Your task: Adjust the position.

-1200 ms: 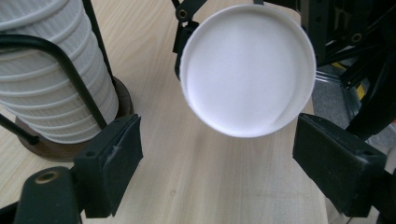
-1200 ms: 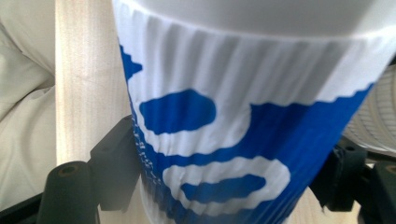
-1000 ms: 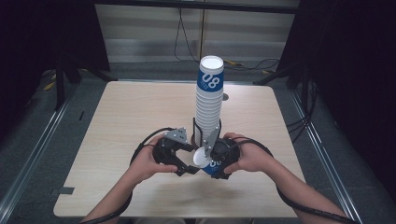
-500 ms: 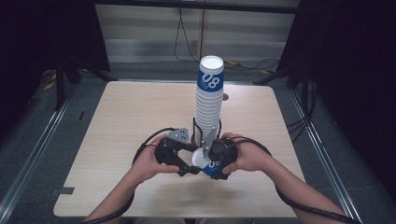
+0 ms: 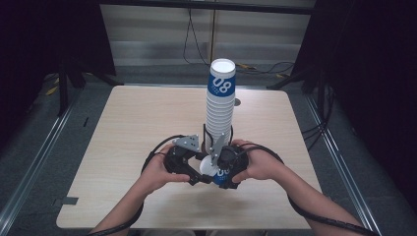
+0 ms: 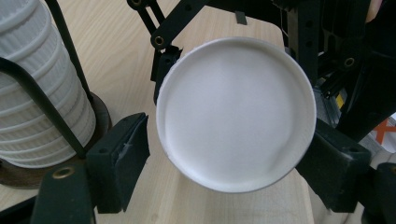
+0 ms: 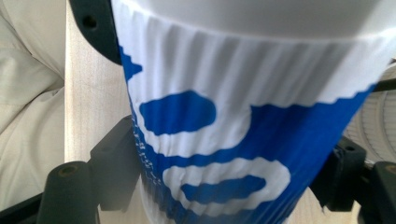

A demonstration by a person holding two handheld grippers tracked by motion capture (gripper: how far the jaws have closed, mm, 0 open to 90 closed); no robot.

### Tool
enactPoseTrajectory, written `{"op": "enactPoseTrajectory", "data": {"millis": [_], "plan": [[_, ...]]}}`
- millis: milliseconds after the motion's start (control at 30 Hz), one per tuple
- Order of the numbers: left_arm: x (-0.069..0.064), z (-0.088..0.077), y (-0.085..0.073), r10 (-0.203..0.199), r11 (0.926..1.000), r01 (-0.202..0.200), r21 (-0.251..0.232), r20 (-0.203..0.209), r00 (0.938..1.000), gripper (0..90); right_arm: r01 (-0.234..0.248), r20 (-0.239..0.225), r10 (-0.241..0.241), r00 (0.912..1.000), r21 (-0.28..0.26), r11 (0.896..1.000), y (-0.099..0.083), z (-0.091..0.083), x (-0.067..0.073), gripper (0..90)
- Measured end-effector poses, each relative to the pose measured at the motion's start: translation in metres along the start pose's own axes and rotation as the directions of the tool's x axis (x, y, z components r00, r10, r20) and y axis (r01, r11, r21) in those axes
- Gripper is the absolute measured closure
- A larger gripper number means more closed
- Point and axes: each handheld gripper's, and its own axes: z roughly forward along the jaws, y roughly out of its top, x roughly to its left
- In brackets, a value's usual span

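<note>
A paper cup (image 5: 217, 173) with a blue band and white print lies on its side near the table's front, between my two grippers. My right gripper (image 5: 222, 166) is shut on its ribbed wall (image 7: 224, 116), one pad on each side. Its white round end (image 6: 236, 114) faces my left gripper (image 5: 195, 169). The left jaws have just been closing around that end. The pad (image 6: 125, 156) on the view's left stands a sliver off the rim, and the other one (image 6: 332, 161) sits at the rim.
A tall stack of the same cups (image 5: 220, 105) stands just behind the grippers on a dark round base (image 6: 101, 122) with black wire posts. The wooden table (image 5: 137, 123) has free room on both sides. Cables trail over the floor beyond.
Both hands and the cup stay where they were; no visible shift in the high view.
</note>
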Motion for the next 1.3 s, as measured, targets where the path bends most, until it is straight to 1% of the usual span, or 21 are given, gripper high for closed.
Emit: {"op": "enactPoseTrajectory", "data": {"millis": [67,133,167,200,333,367,467,500,567,600,633,667,700,733,767,867,1000,1067,1167,1267,1300], "plan": [[0.0,0.001,0.0,0.006,1.0,-0.006,0.0,0.006,1.0,24.3,-0.002,-0.001,0.002,1.0,0.002,1.0,0.0,0.0,0.0,22.3],[0.0,0.001,-0.001,0.005,1.0,-0.005,0.0,0.009,0.9999,24.4,0.003,-0.003,-0.003,1.0,-0.001,1.0,-0.001,0.001,0.0,22.3],[0.0,0.001,-0.001,0.016,0.9999,-0.016,0.0,0.018,0.9997,26.5,0.004,-0.003,-0.004,1.0,-0.001,1.0,-0.001,0.001,0.0,22.3],[0.0,0.0,-0.001,0.023,0.9997,-0.023,-0.004,0.015,0.9996,28.7,0.003,0.0,-0.003,1.0,-0.001,1.0,-0.001,0.001,0.0,22.3],[-0.001,0.001,-0.001,0.027,0.9996,-0.026,-0.013,0.01,0.9996,29.1,0.013,-0.002,-0.013,0.9999,-0.008,1.0,-0.002,0.001,-0.001,22.4],[0.0,0.001,-0.001,0.029,0.9995,-0.029,-0.014,0.009,0.9995,29.2,-0.005,0.004,0.005,1.0,-0.004,1.0,-0.002,0.0,-0.001,22.4],[-0.001,0.002,-0.001,0.031,0.9995,-0.031,-0.012,0.012,0.9995,28.8,-0.008,0.002,0.008,1.0,-0.001,1.0,-0.003,0.001,-0.001,22.4],[-0.001,0.002,-0.001,0.033,0.9994,-0.033,-0.011,0.013,0.9994,27.8,-0.005,0.001,0.005,1.0,0.0,1.0,-0.003,0.001,0.0,22.4],[-0.002,0.003,0.0,0.023,0.9997,-0.023,-0.009,0.002,0.9997,23.4,-0.01,-0.003,0.01,0.9999,-0.01,1.0,-0.002,0.0,0.0,22.4],[-0.002,0.004,0.0,0.017,0.9998,-0.017,-0.01,0.004,0.9998,23.0,0.0,-0.004,0.0,1.0,-0.013,1.0,-0.001,0.0,-0.001,22.4],[-0.002,0.003,0.0,0.029,0.9995,-0.029,-0.015,0.009,0.9995,23.7,-0.003,-0.005,0.003,1.0,-0.014,1.0,-0.001,0.0,0.0,22.4],[-0.002,0.003,-0.001,0.032,0.9992,-0.032,-0.026,0.006,0.9995,28.2,-0.01,-0.004,0.009,0.9999,-0.015,1.0,0.0,-0.001,0.0,22.3],[-0.002,0.003,-0.001,0.027,0.9994,-0.027,-0.024,0.006,0.9996,28.6,-0.012,-0.001,0.012,0.9999,-0.013,1.0,0.0,-0.001,0.0,22.4],[-0.003,0.002,-0.001,0.03,0.9993,-0.03,-0.024,0.005,0.9995,28.8,-0.014,-0.003,0.013,0.9999,-0.013,1.0,0.0,-0.001,0.0,22.3],[-0.003,0.002,-0.001,0.035,0.9991,-0.035,-0.023,0.006,0.9994,28.9,-0.005,-0.004,0.005,1.0,-0.021,1.0,0.0,-0.001,0.0,22.4],[-0.002,0.001,-0.002,0.032,0.9993,-0.032,-0.017,0.009,0.9994,29.4,0.001,-0.007,-0.002,1.0,-0.035,0.999,-0.001,-0.001,0.0,22.2],[-0.003,-0.003,-0.001,0.035,0.9993,-0.035,-0.014,-0.002,0.9994,29.6,-0.01,-0.003,0.01,0.9999,-0.045,0.999,0.0,-0.001,0.0,21.5],[-0.003,-0.005,-0.002,0.037,0.9991,-0.037,-0.023,-0.006,0.9993,29.6,-0.01,0.006,0.01,0.9999,-0.062,0.998,0.0,-0.002,0.0,21.1],[-0.002,-0.008,-0.004,0.028,0.999,-0.028,-0.034,-0.008,0.9996,29.5,-0.008,0.014,0.009,0.9999,-0.09,0.996,0.0,-0.003,-0.001,19.3],[-0.001,-0.01,-0.005,0.014,0.9993,-0.014,-0.036,-0.017,0.9998,29.5,-0.048,0.009,0.049,0.9987,-0.111,0.993,-0.003,-0.003,-0.001,14.5],[-0.001,-0.012,-0.005,0.019,0.9994,-0.02,-0.03,-0.017,0.9997,29.6,-0.063,0.006,0.064,0.9979,-0.12,0.991,-0.004,-0.003,-0.001,13.9]]}}
